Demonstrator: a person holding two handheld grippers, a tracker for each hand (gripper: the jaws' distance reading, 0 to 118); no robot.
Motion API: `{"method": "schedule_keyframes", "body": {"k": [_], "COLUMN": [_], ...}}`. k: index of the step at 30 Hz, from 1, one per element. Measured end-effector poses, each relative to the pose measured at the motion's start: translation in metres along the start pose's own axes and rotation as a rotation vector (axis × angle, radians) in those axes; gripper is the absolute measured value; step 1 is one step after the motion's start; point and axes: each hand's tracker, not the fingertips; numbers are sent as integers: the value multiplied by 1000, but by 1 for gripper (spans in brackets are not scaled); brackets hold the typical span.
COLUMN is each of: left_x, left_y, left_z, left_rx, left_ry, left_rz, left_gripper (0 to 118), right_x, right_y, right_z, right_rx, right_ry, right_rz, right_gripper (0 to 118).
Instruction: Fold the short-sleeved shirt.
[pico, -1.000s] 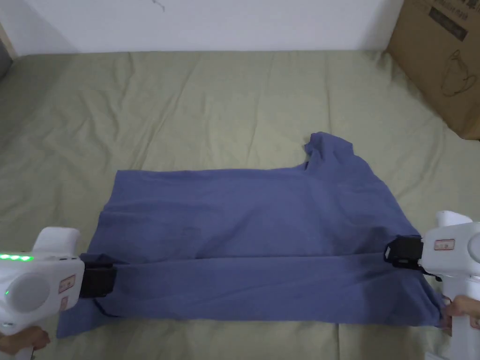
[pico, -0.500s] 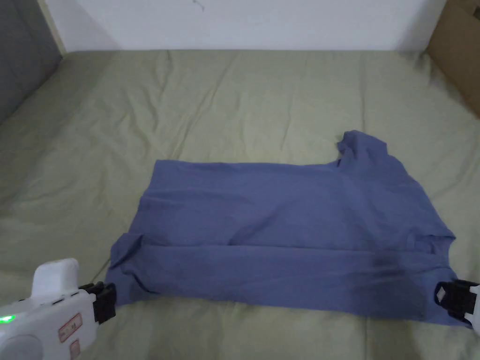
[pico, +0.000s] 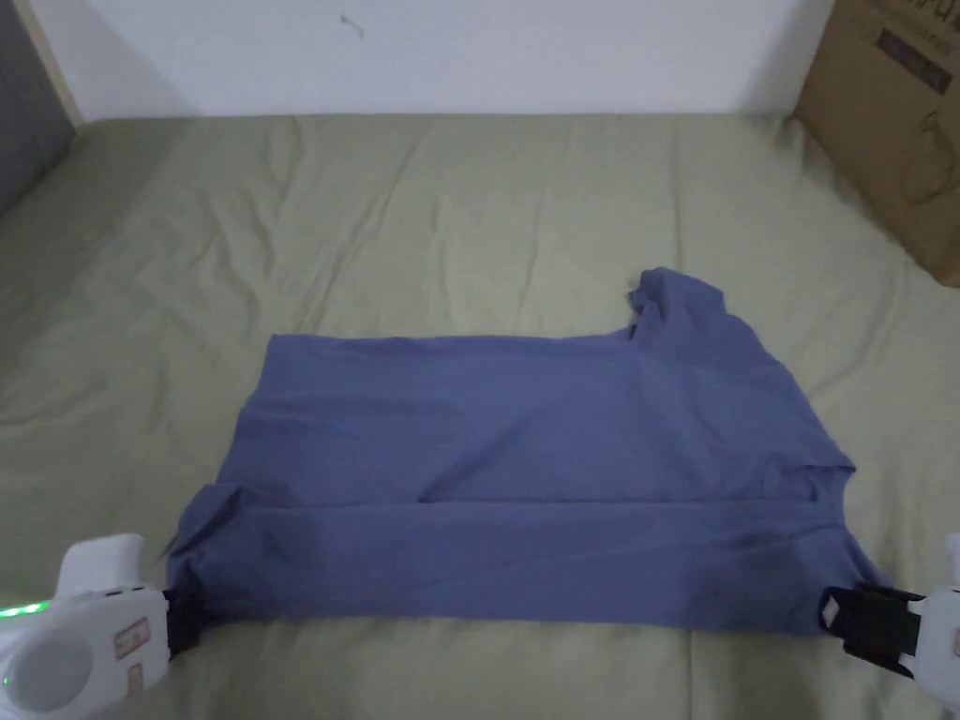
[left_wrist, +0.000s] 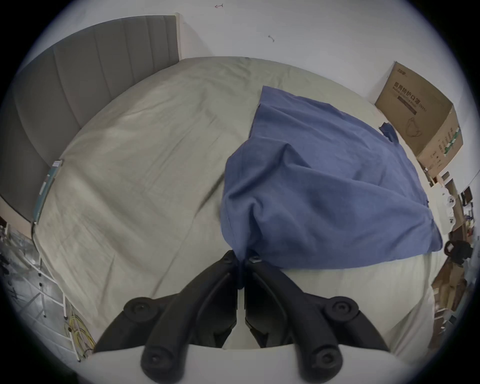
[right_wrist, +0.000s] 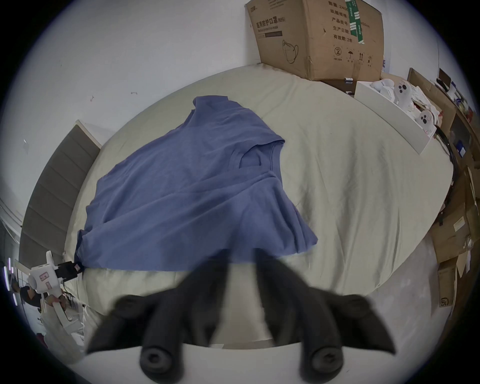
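Shirt (pico: 525, 469) flat on bed (pico: 422, 234); cardboard box (pico: 891, 122) beside far corner.

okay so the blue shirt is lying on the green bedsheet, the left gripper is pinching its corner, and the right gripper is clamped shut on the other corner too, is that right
Not quite. The right gripper is open: in the right gripper view its fingers stand apart at the shirt's near edge. The rest holds: the shirt lies on the green bedsheet, and the left gripper is shut on its corner.
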Motion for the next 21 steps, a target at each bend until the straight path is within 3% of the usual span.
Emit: {"method": "schedule_keyframes", "body": {"k": [1,2,7,8,9,10,12,14,21], "left_x": [1,2,5,5,6,5,4,6,4], "left_y": [2,1,6,7,8,10,12,12,9], "left_z": [4,5,19,21,24,26,29,34,58], "left_rx": [0,6,38,42,48,51,53,55,58], "left_ry": [17,16,-5,-2,0,-4,-11,-13,-29], "left_rz": [-6,-19,-32,-31,-32,-36,-42,-51,-99], "left_gripper": [3,3,3,3,3,3,3,3,3], "right_x": [4,5,17,19,20,18,21,20,25], "right_y": [3,6,28,29,30,28,20,24,37], "right_z": [-3,-6,-35,-50,-63,-73,-79,-71,-37], "right_rx": [-1,0,-3,-43,-89,-141,-111,-87,-83], "right_ry": [-3,-8,-34,-54,-111,-171,-146,-129,-76], "right_rz": [-5,-9,-16,-10,-10,-14,-158,-130,-130], "right_gripper": [75,80,80,71,46,30,25,15,8]}}
